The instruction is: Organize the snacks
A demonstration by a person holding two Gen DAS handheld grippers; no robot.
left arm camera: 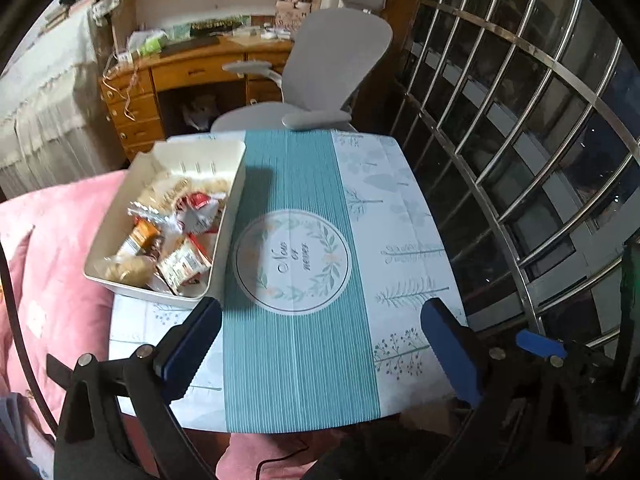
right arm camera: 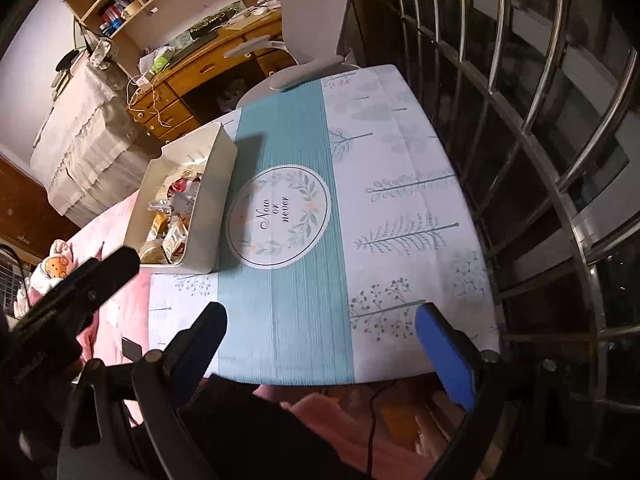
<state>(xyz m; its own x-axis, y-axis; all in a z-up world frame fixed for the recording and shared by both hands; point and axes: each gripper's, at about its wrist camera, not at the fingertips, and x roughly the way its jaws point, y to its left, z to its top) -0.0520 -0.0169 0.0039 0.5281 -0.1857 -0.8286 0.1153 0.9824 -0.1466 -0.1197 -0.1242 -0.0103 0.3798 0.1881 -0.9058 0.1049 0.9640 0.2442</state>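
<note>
Above table (left arm camera: 296, 360), left gripper (left arm camera: 320, 336), right gripper (right arm camera: 320, 336), jaws wide, empty

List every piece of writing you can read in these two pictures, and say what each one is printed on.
"Now or never": in the round wreath emblem on the tablecloth.
Snack packets in the white bin: print blurred, unreadable.
Book spines on the shelf: too small to read.

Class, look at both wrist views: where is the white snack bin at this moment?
The white snack bin sits on the table's left edge in both views, beside the teal runner and its round "Now or never" emblem, with the pink bedding just left of it.
</note>
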